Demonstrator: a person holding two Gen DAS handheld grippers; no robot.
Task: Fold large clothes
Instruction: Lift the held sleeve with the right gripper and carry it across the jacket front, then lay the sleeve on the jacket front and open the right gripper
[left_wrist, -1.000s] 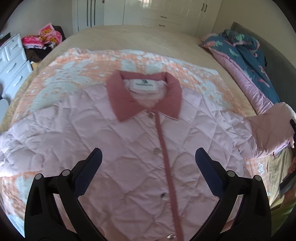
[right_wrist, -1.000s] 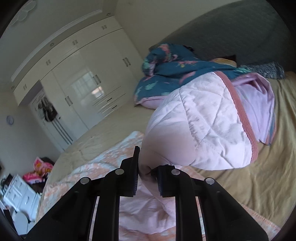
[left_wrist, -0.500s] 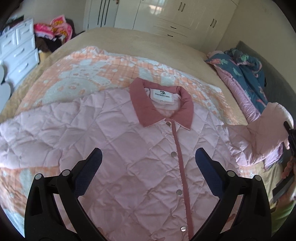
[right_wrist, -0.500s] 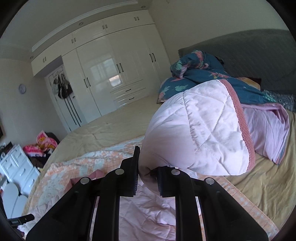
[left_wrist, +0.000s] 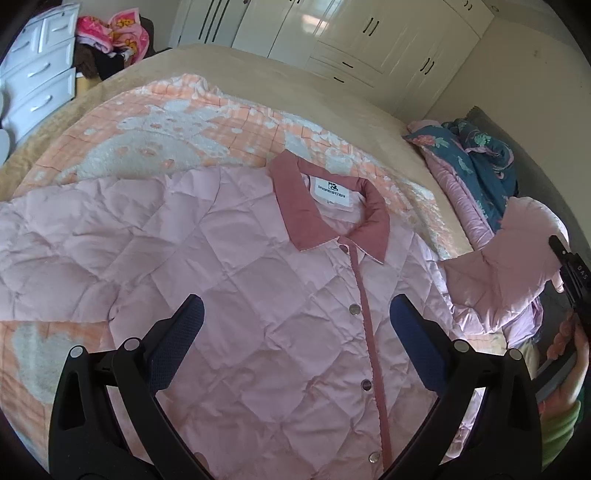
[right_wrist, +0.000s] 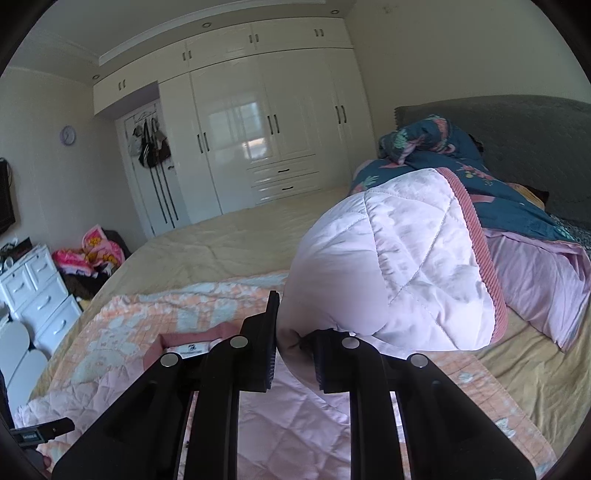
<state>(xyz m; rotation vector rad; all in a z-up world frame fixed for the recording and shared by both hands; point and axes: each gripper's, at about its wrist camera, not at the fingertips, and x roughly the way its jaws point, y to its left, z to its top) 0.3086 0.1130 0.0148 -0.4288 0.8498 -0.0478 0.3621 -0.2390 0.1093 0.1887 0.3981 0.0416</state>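
Observation:
A pink quilted jacket with a dusty-red collar lies buttoned, front up, on the bed. My left gripper hovers open above its chest, nothing between the blue pads. Lifted off the bed, the jacket's sleeve bulges above my right gripper, which is shut on the fabric near the ribbed cuff. The left wrist view shows that raised sleeve at the right edge, beside a hand on the other tool.
An orange and white blanket covers the tan bed under the jacket. A blue floral duvet is heaped by the grey headboard. White wardrobes stand behind, white drawers at the left.
The right gripper has carried the sleeve up and rolled level, the sleeve still pinched. The left gripper has slid sideways over the jacket, so the collar now sits further right.

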